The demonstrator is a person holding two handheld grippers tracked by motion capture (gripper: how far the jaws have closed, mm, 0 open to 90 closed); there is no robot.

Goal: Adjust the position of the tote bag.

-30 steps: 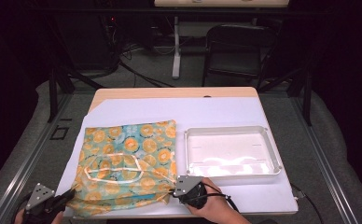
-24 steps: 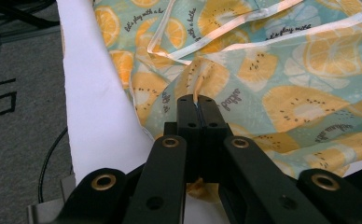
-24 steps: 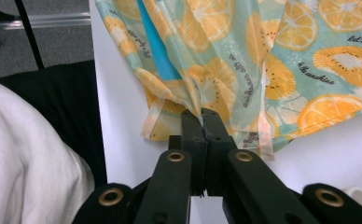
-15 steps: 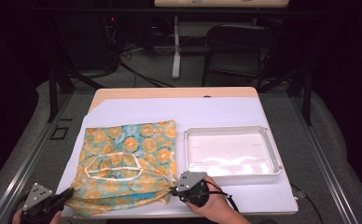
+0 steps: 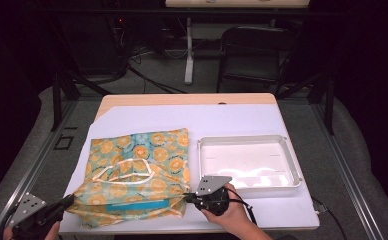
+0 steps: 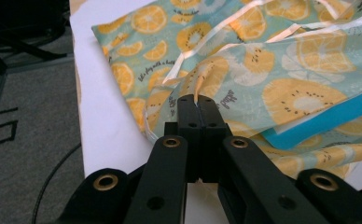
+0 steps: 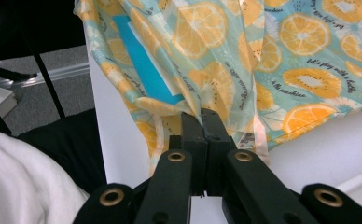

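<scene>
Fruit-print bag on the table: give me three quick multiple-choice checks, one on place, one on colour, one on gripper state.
1. Where does the white tray lie relative to the fruit-print bag in the high view?
A. right of it
B. left of it
C. under it

2. What colour is the flat item inside the bag?
A. red
B. blue
C. black

3. How is the left gripper?
A. wide open
B. shut on the bag's edge
C. clear of the bag

Answers: 1 A, the tray sits beside the bag at right. 2 B, a blue panel shows through the fabric. 3 B, its jaws pinch the fabric.

Teal bag (image 5: 142,170) printed with orange citrus slices.
</scene>
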